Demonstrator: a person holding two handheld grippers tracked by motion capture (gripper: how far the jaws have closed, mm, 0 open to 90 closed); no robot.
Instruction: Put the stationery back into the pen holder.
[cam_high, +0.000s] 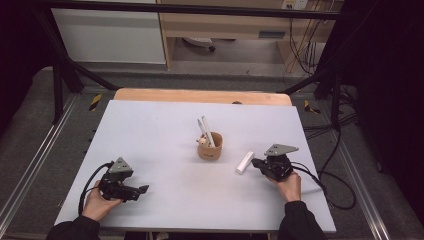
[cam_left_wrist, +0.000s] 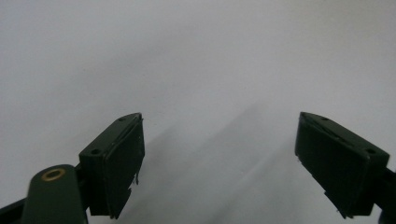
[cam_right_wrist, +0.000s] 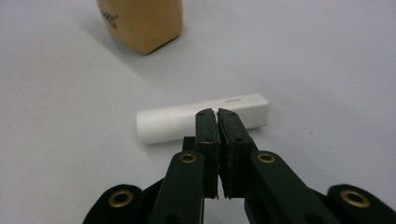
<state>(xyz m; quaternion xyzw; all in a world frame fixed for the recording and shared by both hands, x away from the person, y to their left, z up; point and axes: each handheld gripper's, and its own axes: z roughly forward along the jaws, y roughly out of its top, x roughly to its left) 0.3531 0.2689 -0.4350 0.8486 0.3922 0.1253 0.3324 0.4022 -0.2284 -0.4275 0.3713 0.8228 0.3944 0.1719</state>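
A white bar (cam_high: 244, 162) lies flat on the grey table (cam_high: 160, 135), right of a wooden cup (cam_high: 212, 150) that holds two white pens (cam_high: 205, 129). My right gripper (cam_high: 256, 162) sits just right of the bar, its jaws pressed together with nothing between them. In the right gripper view the shut tips of the right gripper (cam_right_wrist: 218, 112) stand right in front of the white bar (cam_right_wrist: 173, 123), with the wooden cup (cam_right_wrist: 142, 23) farther off. Whether the tips touch the bar I cannot tell. My left gripper (cam_high: 145, 189) rests near the front left. The left gripper (cam_left_wrist: 219, 116) stands open over bare table.
A wooden strip (cam_high: 200, 95) runs along the table's far edge. Black cables (cam_high: 325, 185) trail off the right side, and another loops by the left hand. A black frame and the floor surround the table.
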